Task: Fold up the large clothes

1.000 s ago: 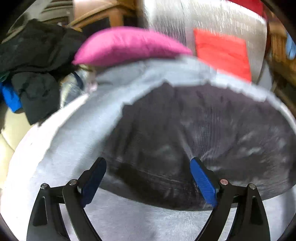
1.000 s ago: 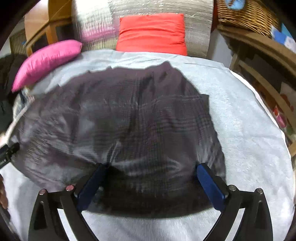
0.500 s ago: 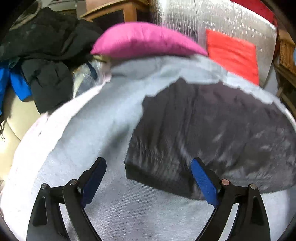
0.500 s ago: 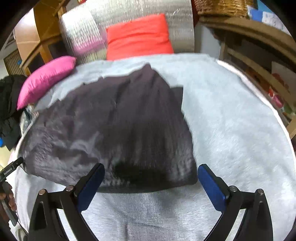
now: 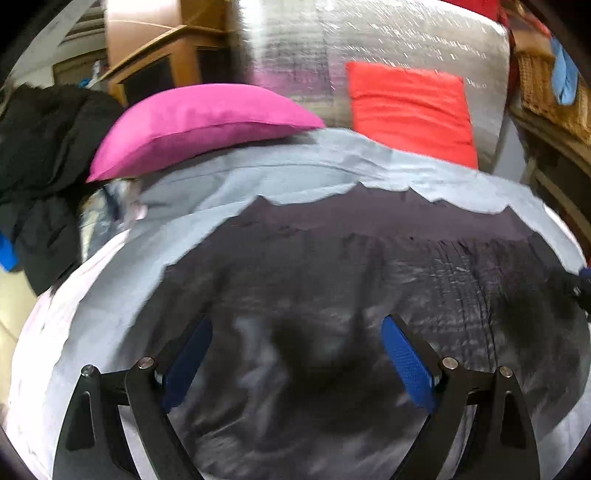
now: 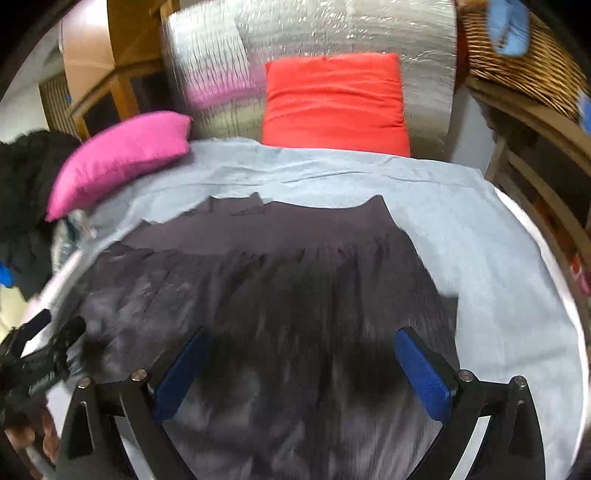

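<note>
A dark garment (image 6: 288, 295) lies spread across the middle of the grey sheet (image 6: 480, 236). Both the left hand-held gripper (image 5: 295, 354) and the right hand-held gripper (image 6: 301, 369) hover over its lower part, fingers wide apart, gripping nothing. A pink cushion (image 6: 122, 158) sits upper left, a red cushion (image 6: 332, 103) top centre.

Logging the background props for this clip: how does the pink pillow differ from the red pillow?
The pink pillow lies flat on the grey sheet at the bed's left edge; the red pillow stands upright against the silver padded backrest. The pink pillow looks plump and rounded with a pointed corner; the red pillow looks squarer and flatter-faced. Both are plain, single-colour cushions beyond the dark garment, and neither touches it.
</note>
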Demonstrator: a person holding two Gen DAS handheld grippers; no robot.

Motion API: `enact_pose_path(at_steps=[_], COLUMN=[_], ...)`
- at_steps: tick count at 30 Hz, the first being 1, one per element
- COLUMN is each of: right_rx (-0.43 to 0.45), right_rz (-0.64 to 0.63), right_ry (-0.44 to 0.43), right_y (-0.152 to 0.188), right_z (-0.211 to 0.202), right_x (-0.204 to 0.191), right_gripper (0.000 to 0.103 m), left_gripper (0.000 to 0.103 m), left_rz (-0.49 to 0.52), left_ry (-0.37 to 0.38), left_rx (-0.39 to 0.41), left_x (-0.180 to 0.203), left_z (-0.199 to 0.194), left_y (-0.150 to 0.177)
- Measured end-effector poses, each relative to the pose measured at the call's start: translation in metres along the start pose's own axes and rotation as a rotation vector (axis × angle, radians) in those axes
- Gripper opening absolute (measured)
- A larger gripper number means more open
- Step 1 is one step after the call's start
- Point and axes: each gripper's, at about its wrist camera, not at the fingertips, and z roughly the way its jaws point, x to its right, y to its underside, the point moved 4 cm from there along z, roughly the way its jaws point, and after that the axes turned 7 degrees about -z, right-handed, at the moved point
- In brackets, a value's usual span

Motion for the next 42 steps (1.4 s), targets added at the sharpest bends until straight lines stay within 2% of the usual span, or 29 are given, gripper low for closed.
enact_pose_path(at_steps=[2, 4, 7, 14, 17, 21, 23, 26, 30, 33, 37, 39, 40, 42], right_rx=[-0.039, -0.08, -0.172, -0.177, -0.173, -0.032, 0.006, 0.035, 0.021, -0.025, -0.052, -0.062, -0.067, -0.025], right_rz=[-0.028, -0.044, -0.016, -0.005, 0.006, -0.032, -0.06, -0.116, -0.154, -0.138, -0.136, -0.148, -0.142, -0.072], right_ry=[0.039, 0.072, 0.055, 0.049, 0.065, 0.058, 0.033, 0.052, 0.071, 0.075, 0.075, 0.064, 0.036, -0.04], right_y=[-0.008, -0.01, 0.004, 0.013, 0.01, 0.013, 0.025, 0.051, 0.083, 0.099, 0.111, 0.112, 0.11, 0.099], right_z=[0.02, 0.04, 0.071, 0.08, 0.068, 0.009, -0.015, -0.035, -0.036, -0.027, -0.008, -0.011, -0.015, -0.031], right_x=[0.002, 0.007, 0.018, 0.023, 0.022, 0.004, -0.011, -0.031, -0.045, -0.04, -0.035, -0.033, -0.03, -0.01], right_gripper=[0.102, 0.102, 0.102, 0.103, 0.103, 0.102, 0.103, 0.103, 0.103, 0.103, 0.103, 0.103, 0.103, 0.103], left_gripper=[0.094, 0.094, 0.095, 0.1, 0.099, 0.099, 0.099, 0.099, 0.099, 0.099, 0.1, 0.1, 0.1, 0.1], left_rz=[0.029, 0.059, 0.075, 0.1, 0.095, 0.082, 0.077, 0.059, 0.055, 0.069, 0.113, 0.106, 0.097, 0.105], left_ry=[0.001, -0.008, -0.027, -0.047, -0.021, 0.0, 0.015, 0.029, 0.042, 0.031, -0.026, 0.0, 0.037, 0.102], left_rx=[-0.023, -0.082, -0.096, -0.118, -0.132, -0.049, -0.042, -0.029, -0.03, -0.044, -0.138, -0.136, -0.135, -0.078], left_x=[0.014, 0.025, 0.029, 0.029, 0.023, 0.012, 0.009, 0.007, 0.01, 0.015, 0.018, 0.014, 0.01, -0.003], left_z=[0.016, 0.033, 0.05, 0.059, 0.045, 0.005, -0.01, -0.031, -0.044, -0.039, -0.007, -0.009, -0.015, -0.031], left_y=[-0.002, 0.004, 0.012, 0.012, 0.008, 0.007, 0.013, 0.021, 0.033, 0.046, 0.073, 0.07, 0.063, 0.046])
